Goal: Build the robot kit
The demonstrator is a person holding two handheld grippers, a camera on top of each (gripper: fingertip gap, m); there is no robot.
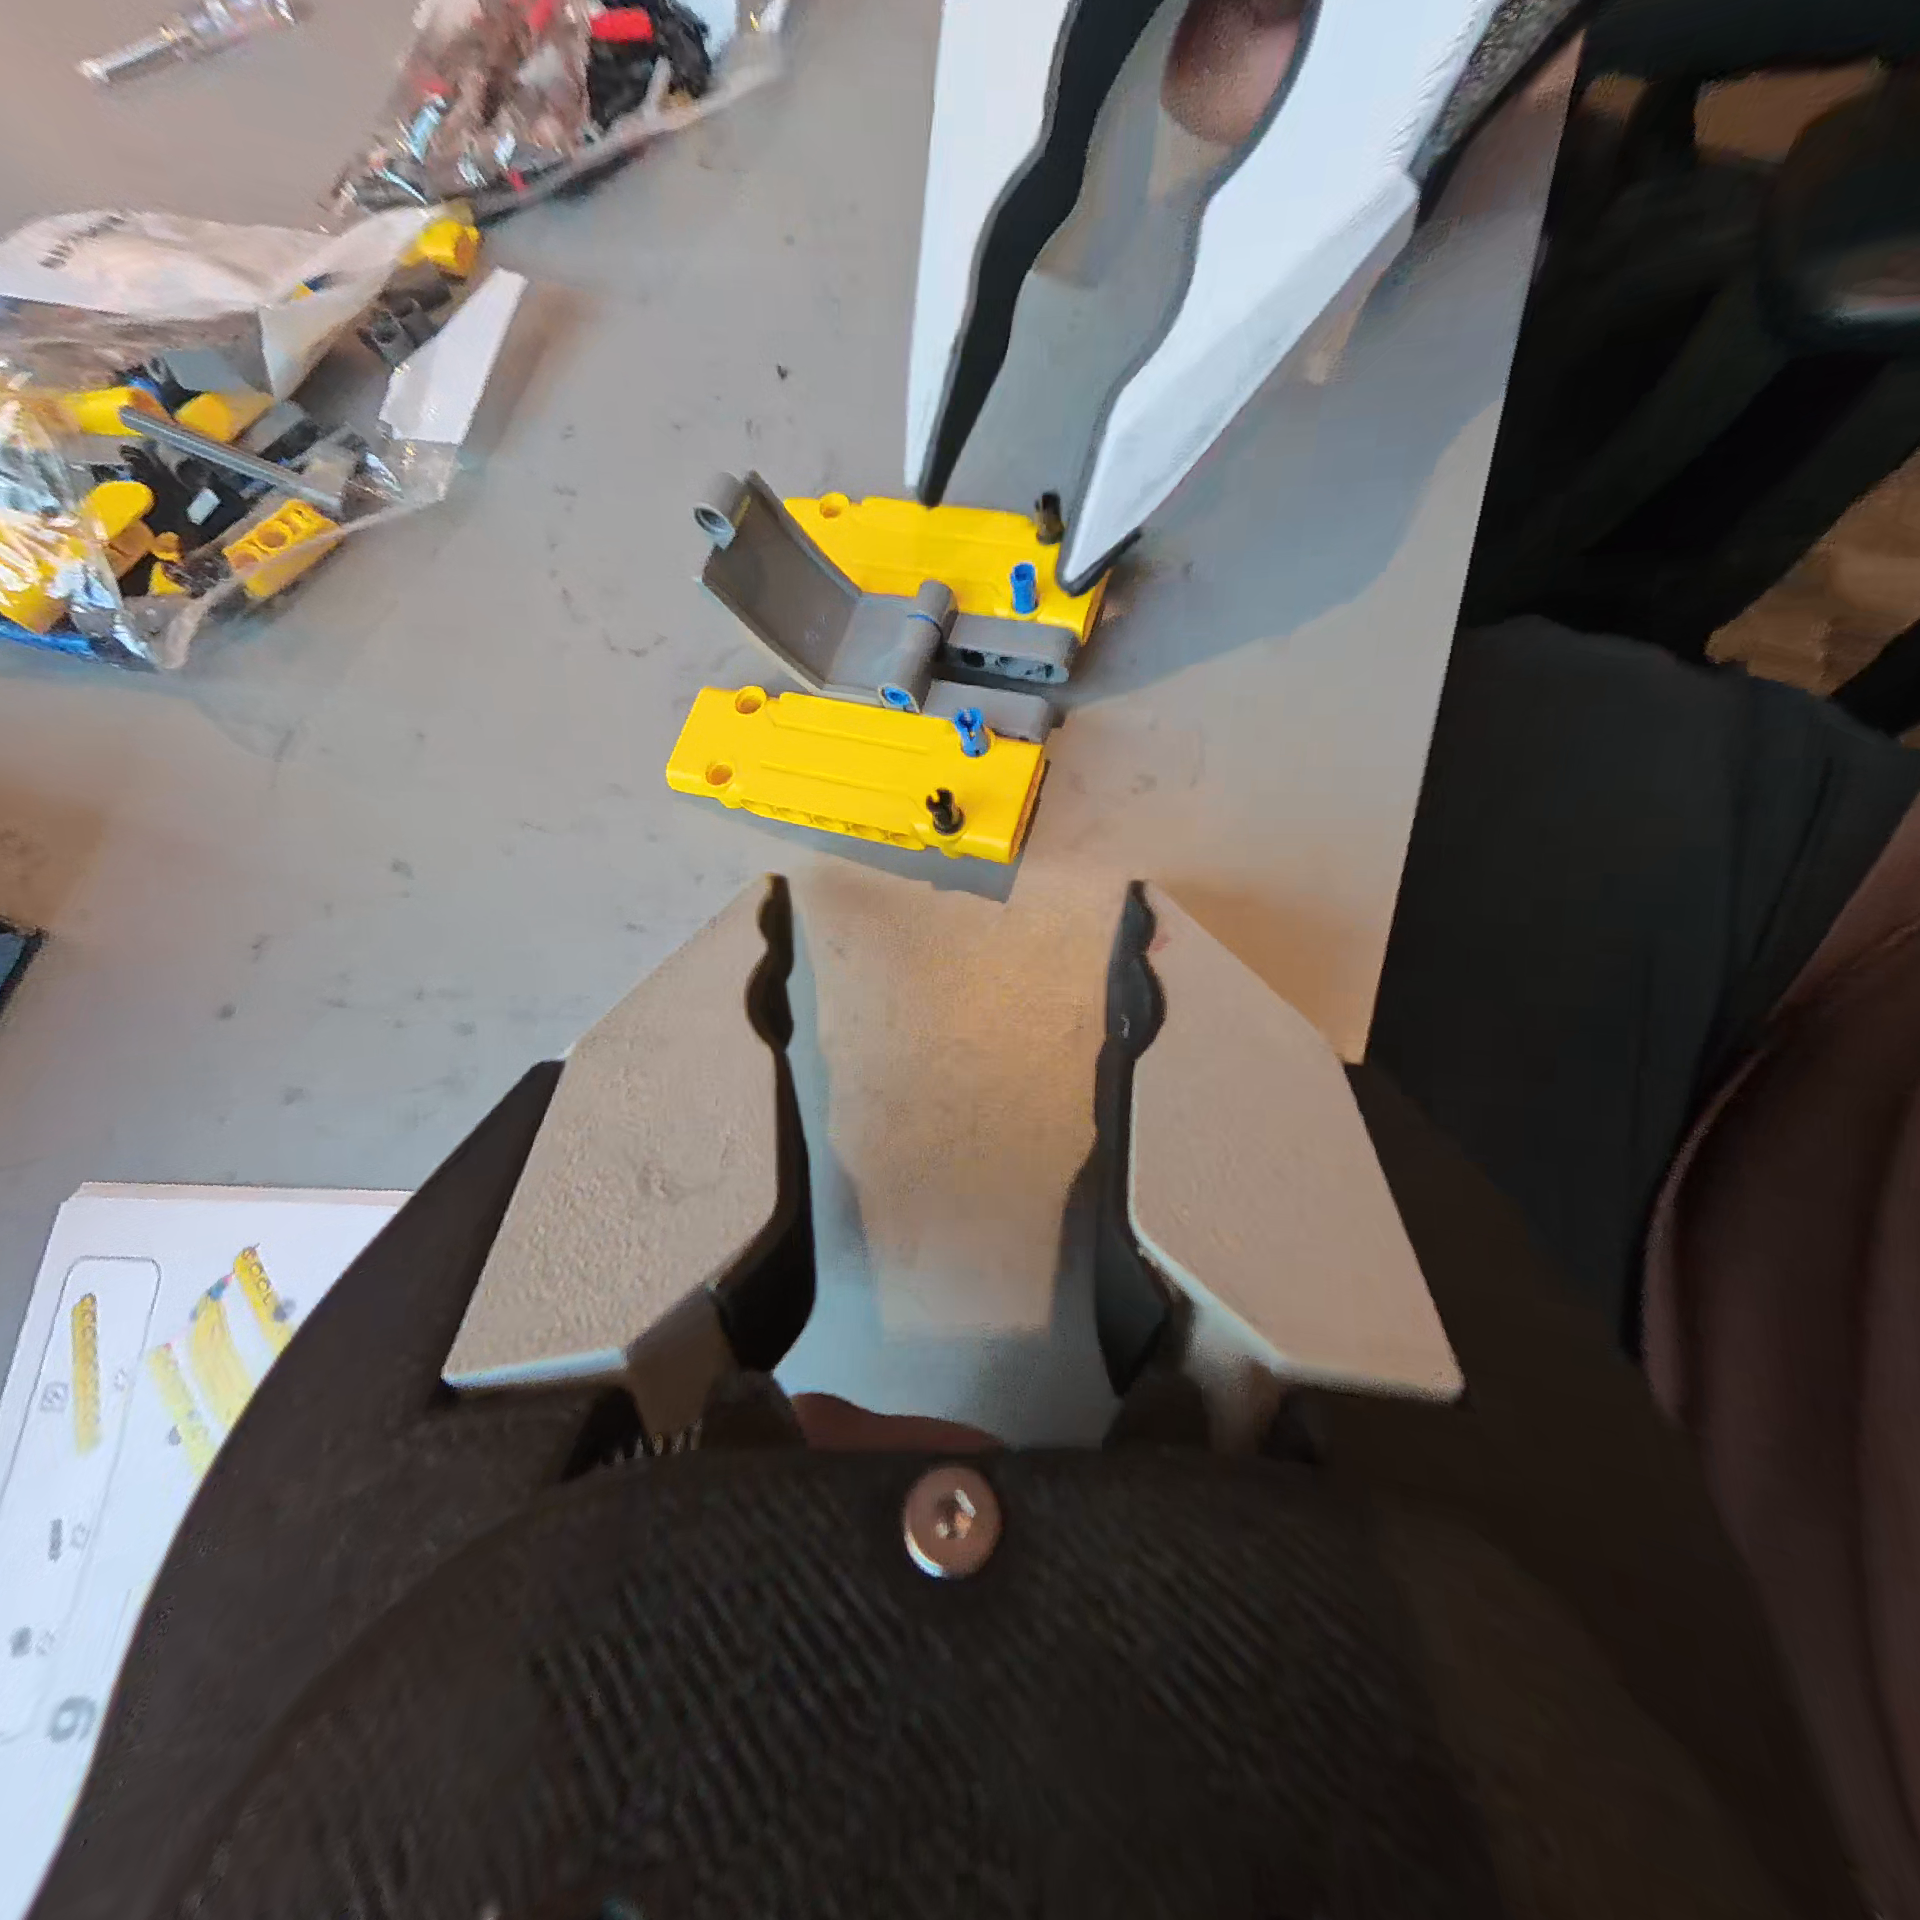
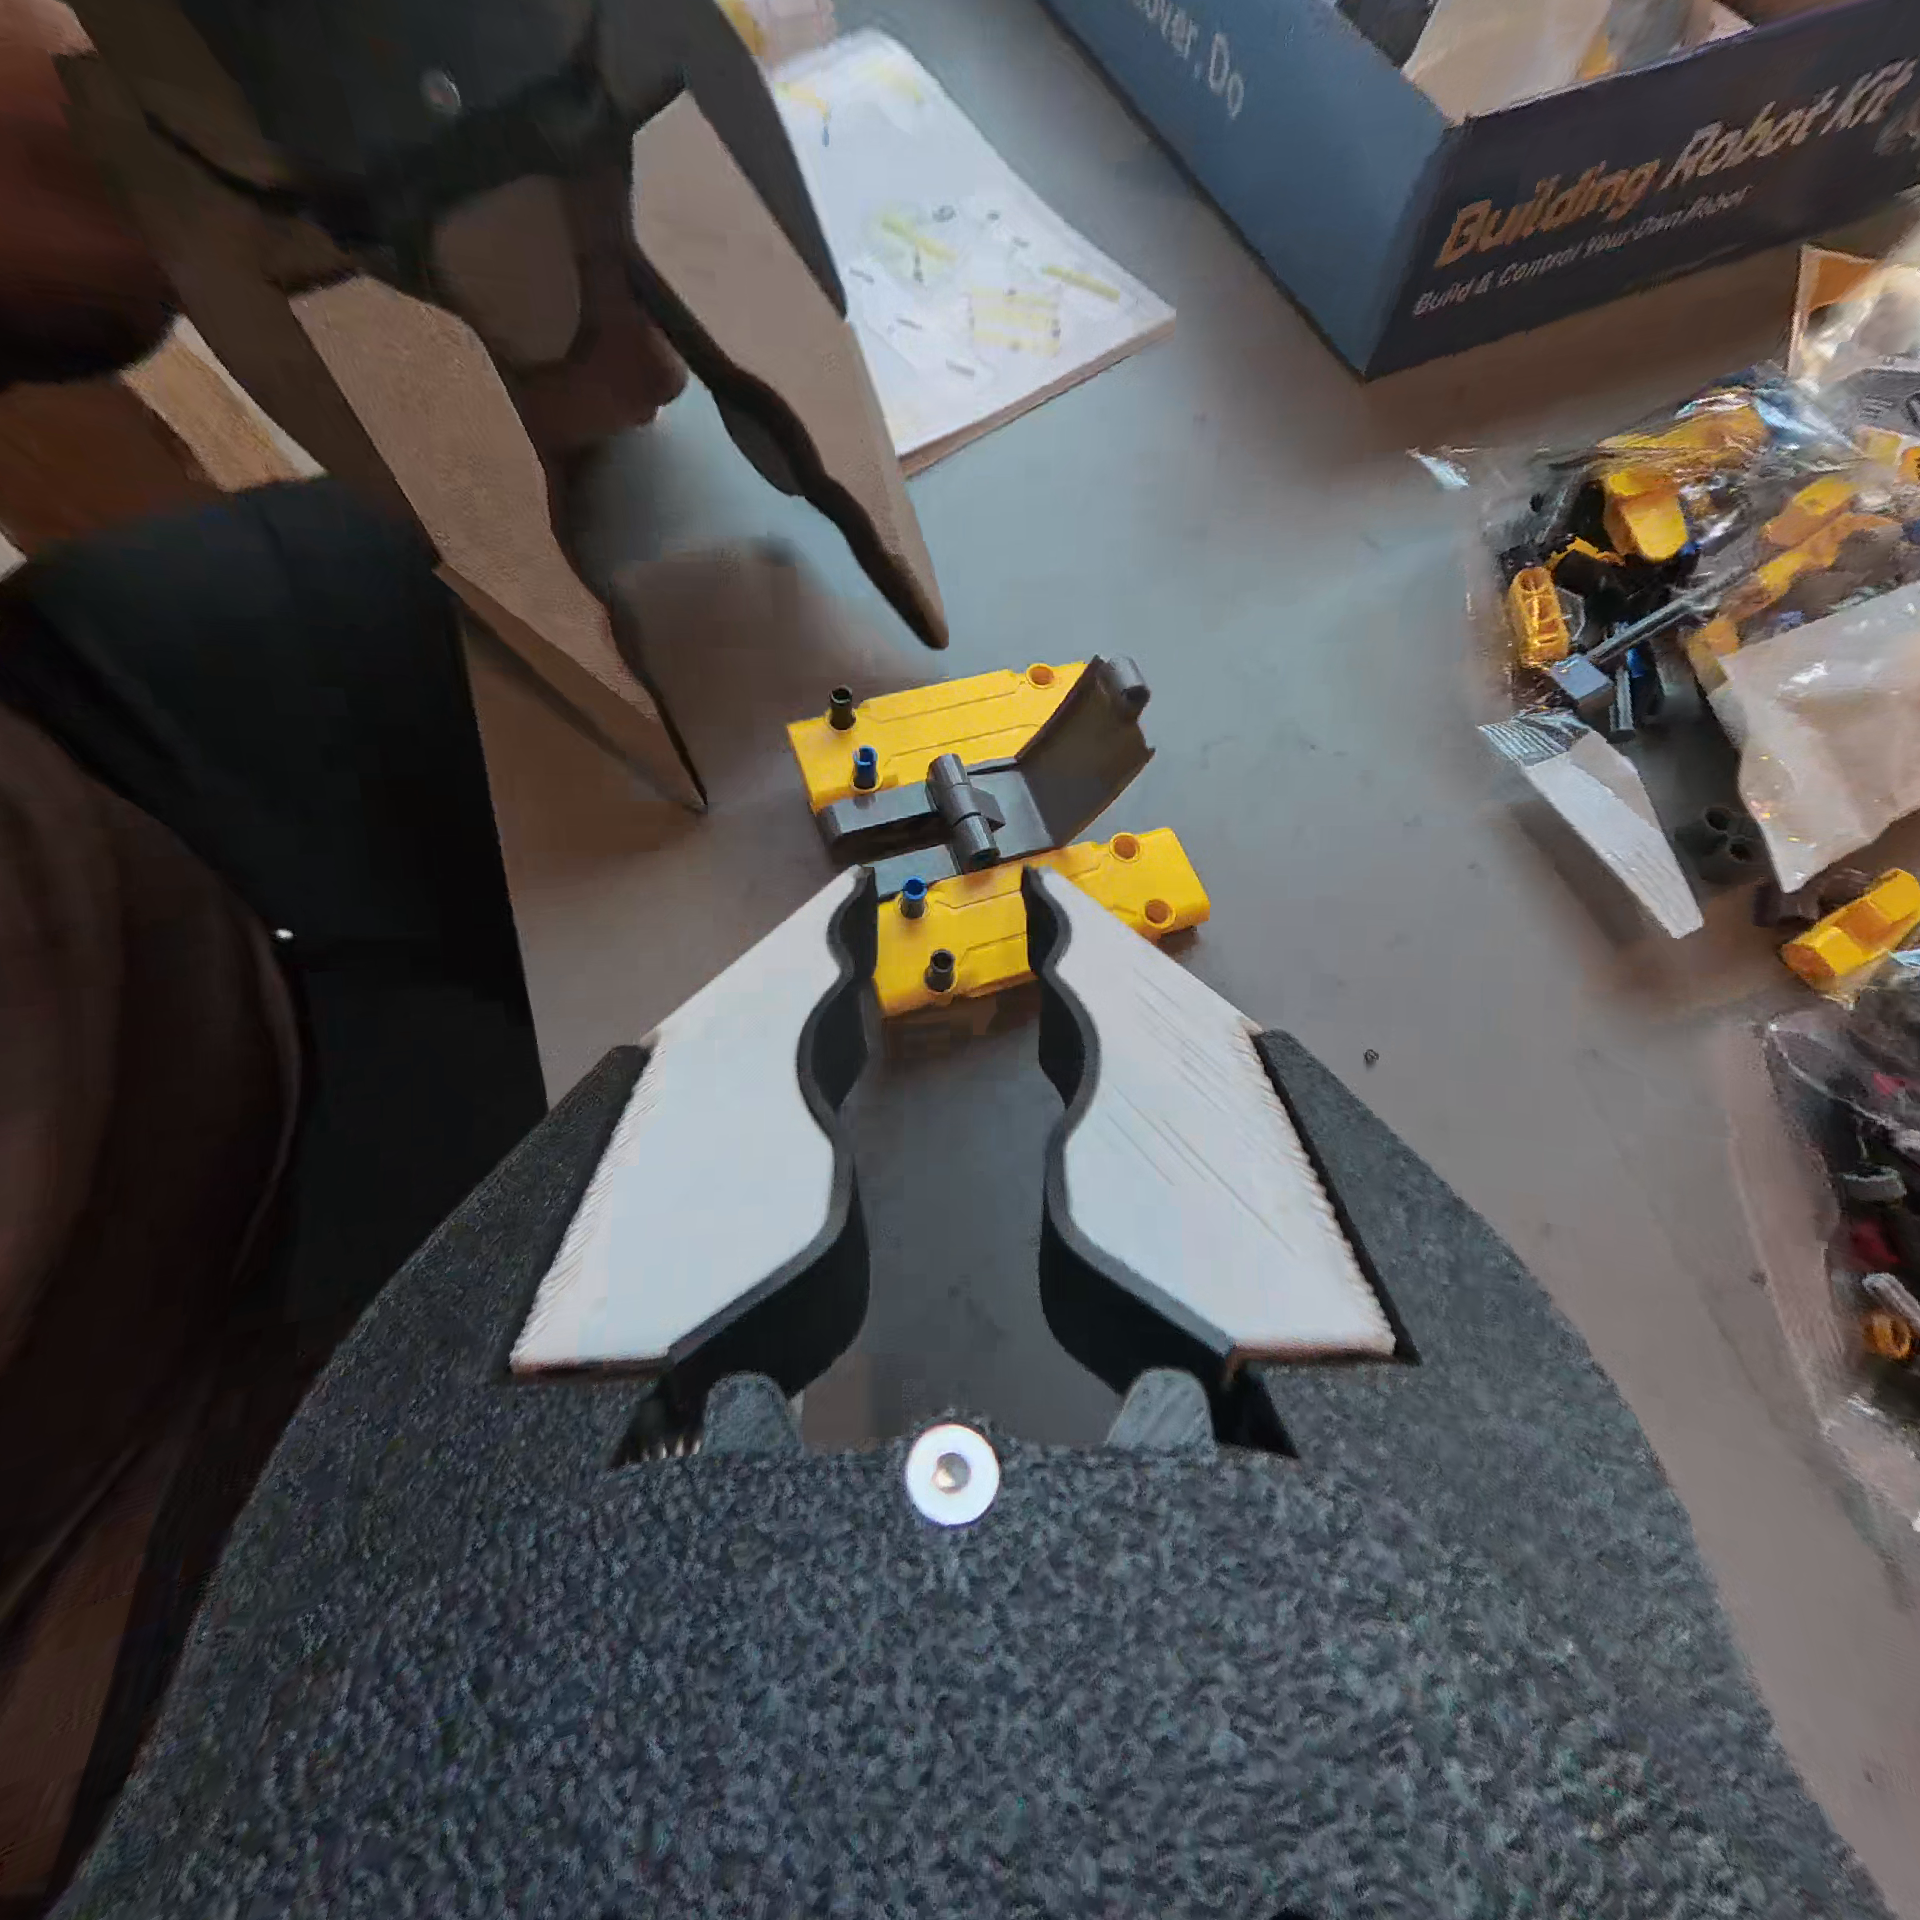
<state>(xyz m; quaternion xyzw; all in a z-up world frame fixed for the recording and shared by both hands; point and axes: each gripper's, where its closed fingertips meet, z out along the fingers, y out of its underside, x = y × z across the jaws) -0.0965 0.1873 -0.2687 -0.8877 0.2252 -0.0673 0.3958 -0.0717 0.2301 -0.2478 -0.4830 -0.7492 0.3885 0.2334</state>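
Two yellow panels with blue and black pins lie side by side on the grey table, joined by a grey curved piece (image 1: 800, 592) (image 2: 1081, 758). My right gripper (image 2: 948, 883) is open. Its fingertips stand over the pin end of one yellow panel (image 2: 966, 940), one tip at the panel's end and the other over its middle. I cannot tell whether they touch it. In the left wrist view the right gripper (image 1: 1008, 540) comes down from the top onto the far panel (image 1: 935, 551). My left gripper (image 1: 956, 888) is open and empty, just short of the near panel (image 1: 852, 774). It also shows in the right wrist view (image 2: 816, 717).
Clear bags of yellow, grey and black parts (image 1: 156, 468) (image 2: 1714, 571) lie to one side with a white block (image 1: 457, 358) (image 2: 1600, 831). An instruction booklet (image 1: 125, 1455) (image 2: 966, 260) and an open blue box (image 2: 1455, 208) sit on the table (image 1: 416, 831). The table edge and a person's dark clothing (image 1: 1610, 883) are close. My hands' fingertips stand some 6 centimeters from each other.
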